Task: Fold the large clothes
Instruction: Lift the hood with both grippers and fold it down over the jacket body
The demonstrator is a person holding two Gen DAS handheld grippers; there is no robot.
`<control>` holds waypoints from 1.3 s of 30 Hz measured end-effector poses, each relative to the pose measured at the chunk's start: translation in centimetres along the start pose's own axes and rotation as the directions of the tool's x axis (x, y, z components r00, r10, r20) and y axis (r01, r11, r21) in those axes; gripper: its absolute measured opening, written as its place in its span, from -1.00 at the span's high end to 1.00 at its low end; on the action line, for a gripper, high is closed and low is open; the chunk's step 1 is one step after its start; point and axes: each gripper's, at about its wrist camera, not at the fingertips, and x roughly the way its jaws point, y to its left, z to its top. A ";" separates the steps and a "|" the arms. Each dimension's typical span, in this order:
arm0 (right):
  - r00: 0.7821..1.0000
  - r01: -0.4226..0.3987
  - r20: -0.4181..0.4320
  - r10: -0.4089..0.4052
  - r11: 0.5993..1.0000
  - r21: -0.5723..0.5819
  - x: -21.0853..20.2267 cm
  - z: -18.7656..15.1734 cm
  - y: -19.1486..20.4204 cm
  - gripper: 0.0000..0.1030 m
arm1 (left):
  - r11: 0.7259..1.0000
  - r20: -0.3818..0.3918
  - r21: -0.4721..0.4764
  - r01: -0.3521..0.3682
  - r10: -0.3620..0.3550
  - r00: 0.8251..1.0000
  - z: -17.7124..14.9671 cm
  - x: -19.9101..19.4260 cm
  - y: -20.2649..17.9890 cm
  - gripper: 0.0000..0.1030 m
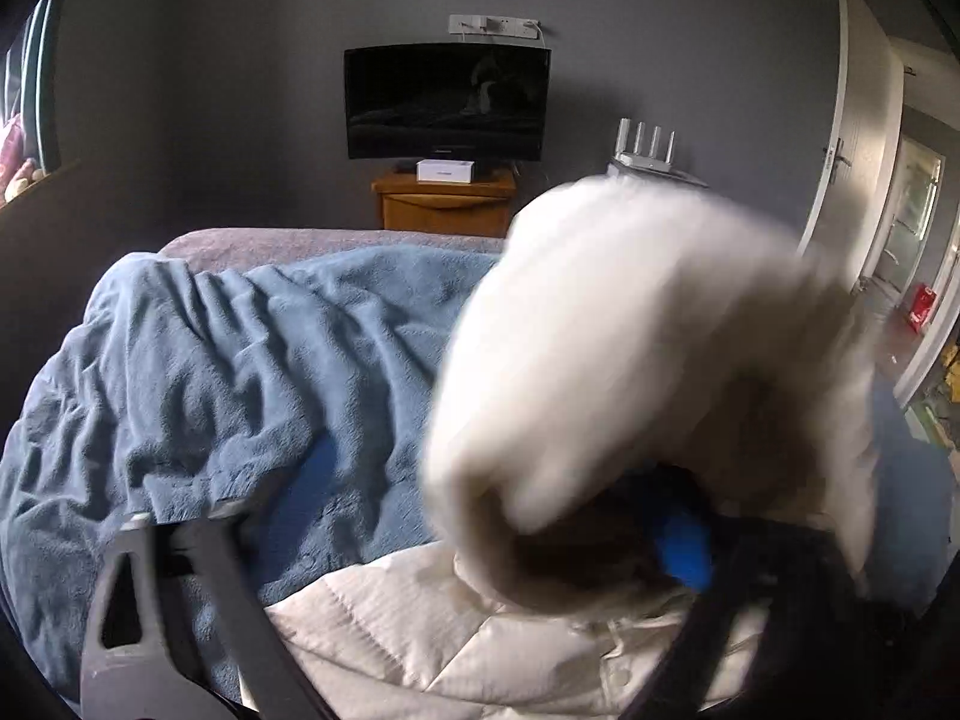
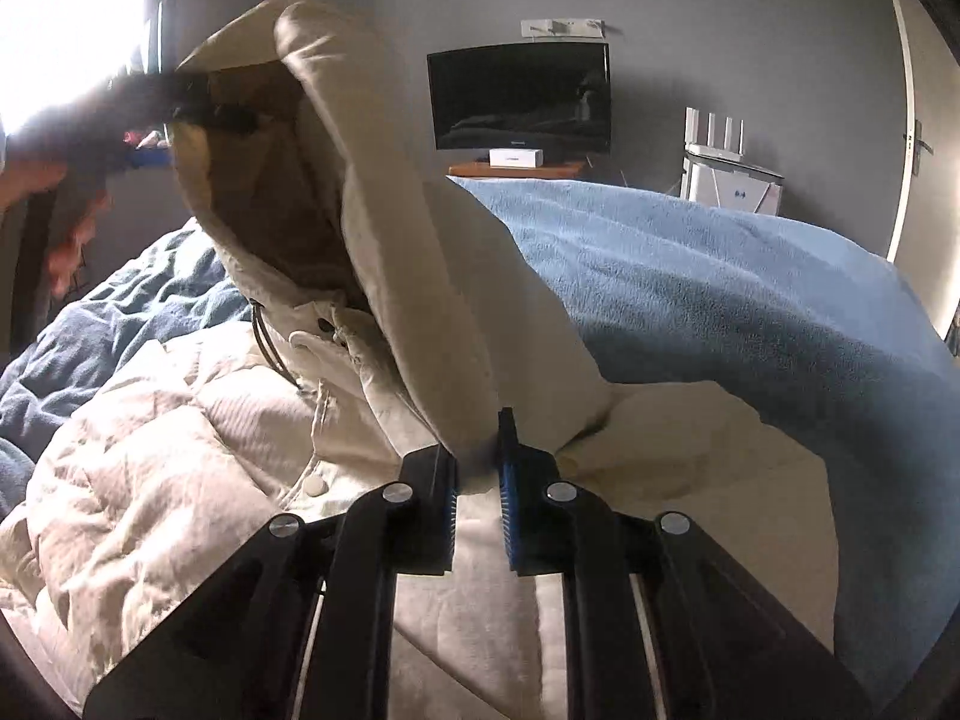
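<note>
On the blue blanket (image 2: 690,276) the cream jacket (image 2: 150,480) is spread. Its hood (image 2: 312,138) is lifted by the left gripper (image 2: 198,111), apparently hooked rather than pinched, while the right gripper (image 2: 478,474) is clenched on the hood's edge, probably for folding it down.

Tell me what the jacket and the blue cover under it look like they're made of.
Jacket: cream quilted shell, probably padded or down-filled; stitched puffy panels, matte, finely crinkled fabric, snap buttons. Blue cover: looks like plush fleece; fuzzy nap, soft rumpled folds, no sheen.
</note>
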 end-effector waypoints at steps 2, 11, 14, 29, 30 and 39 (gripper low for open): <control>1.000 0.007 0.003 -0.007 1.000 -0.005 0.0 0.1 0.1 0.81 | 1.000 -0.011 0.013 0.006 -0.005 1.000 0.0 -0.3 -0.4 0.62; 0.999 -0.028 -0.032 0.031 0.995 0.091 -2.4 -0.5 -0.9 0.05 | 0.990 0.013 0.130 0.047 -0.049 0.999 -7.1 -8.2 -1.0 0.83; 0.999 -0.048 0.011 0.047 0.995 0.089 -5.3 -0.6 -0.6 -0.37 | 0.989 -0.014 0.126 0.075 -0.074 0.997 -11.3 -10.4 -0.7 0.83; 0.964 -0.260 -0.064 0.259 0.966 -0.008 -12.0 -1.8 5.2 -0.39 | 0.989 -0.121 0.119 0.092 -0.077 0.990 -22.1 -8.4 0.8 0.81; 0.963 -0.264 -0.059 0.264 0.964 -0.001 -12.1 -1.5 5.2 -0.39 | 0.988 -0.116 0.125 0.090 -0.075 0.990 -22.2 -8.6 0.7 0.79; 0.974 -0.205 -0.097 0.207 0.978 0.028 -11.1 -0.8 4.7 -0.39 | 0.991 -0.114 0.027 0.127 -0.124 0.986 -22.0 -9.6 2.0 -0.59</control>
